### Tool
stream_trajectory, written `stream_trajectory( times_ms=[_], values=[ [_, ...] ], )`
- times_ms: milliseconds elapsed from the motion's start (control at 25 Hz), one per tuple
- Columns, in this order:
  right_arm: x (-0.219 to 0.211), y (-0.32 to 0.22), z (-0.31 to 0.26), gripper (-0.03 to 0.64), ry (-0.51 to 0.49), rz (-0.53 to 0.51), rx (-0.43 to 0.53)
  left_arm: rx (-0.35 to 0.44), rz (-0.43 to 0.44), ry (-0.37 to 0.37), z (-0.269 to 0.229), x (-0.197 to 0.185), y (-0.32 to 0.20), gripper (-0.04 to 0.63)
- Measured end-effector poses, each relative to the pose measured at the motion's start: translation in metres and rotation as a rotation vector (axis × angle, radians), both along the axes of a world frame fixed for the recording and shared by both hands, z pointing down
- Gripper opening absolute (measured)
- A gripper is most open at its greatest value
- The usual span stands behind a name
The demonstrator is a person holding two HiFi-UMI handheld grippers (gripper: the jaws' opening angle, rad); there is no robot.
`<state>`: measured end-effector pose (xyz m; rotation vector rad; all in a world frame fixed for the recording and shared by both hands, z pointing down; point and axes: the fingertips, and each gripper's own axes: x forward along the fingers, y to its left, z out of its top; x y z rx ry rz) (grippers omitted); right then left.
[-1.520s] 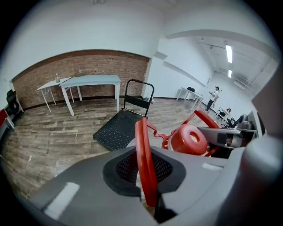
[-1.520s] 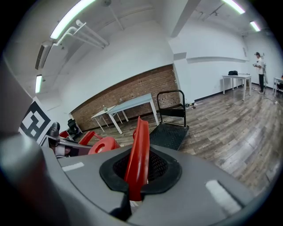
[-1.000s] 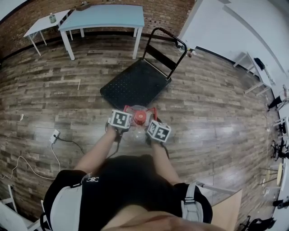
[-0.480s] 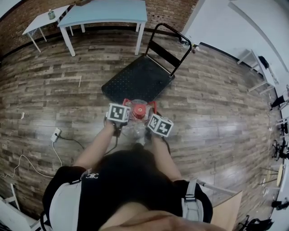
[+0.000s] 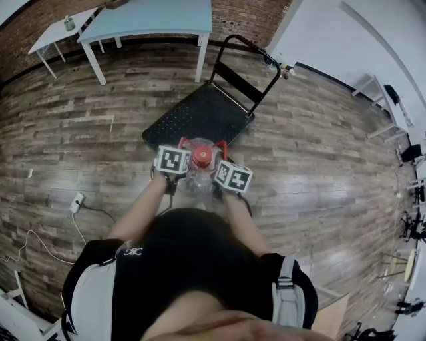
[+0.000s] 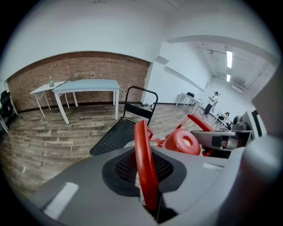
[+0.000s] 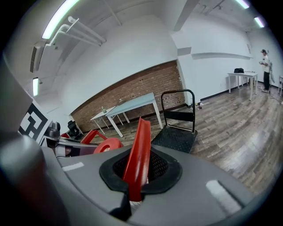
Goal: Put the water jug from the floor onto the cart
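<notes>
At the cart's point(image 5: 200, 116) 6 o'clock edge, over the wood floor point(image 5: 80, 153), the water jug point(image 5: 198, 176) is clamped by its red handles point(image 6: 143, 163) in the left gripper point(image 6: 148, 185) and right gripper point(image 7: 135, 181). A table point(image 5: 146, 14) is seen at 12 o'clock.

The water jug point(image 5: 198, 174) hangs just before me, my left claw point(image 6: 145, 176) clamped on its left side and my right claw point(image 7: 135, 176) on its right. The cart point(image 5: 200, 116) lies just beyond on the floor point(image 5: 319, 173). Two tables point(image 5: 150, 16) stand far left.
</notes>
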<state>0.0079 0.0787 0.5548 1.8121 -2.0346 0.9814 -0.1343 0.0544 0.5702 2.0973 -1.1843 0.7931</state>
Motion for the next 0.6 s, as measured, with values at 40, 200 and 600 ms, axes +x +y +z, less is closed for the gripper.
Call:
stream_trajectory(
  times_ms=[40, 200, 600],
  values=[
    [0.005, -0.009, -0.003, 0.023, 0.000, -0.009, 0.006, 0.005, -0.006, -0.005, -0.002, 0.005, -0.008, 0.029],
    [0.021, -0.043, -0.009, 0.025, -0.016, -0.041, 0.031, 0.006, -0.033, -0.005, -0.005, 0.020, -0.035, 0.029],
    [0.063, -0.110, -0.021, 0.025, -0.039, -0.082, 0.058, 0.030, -0.083, 0.013, -0.022, 0.063, -0.096, 0.031]
  ],
)
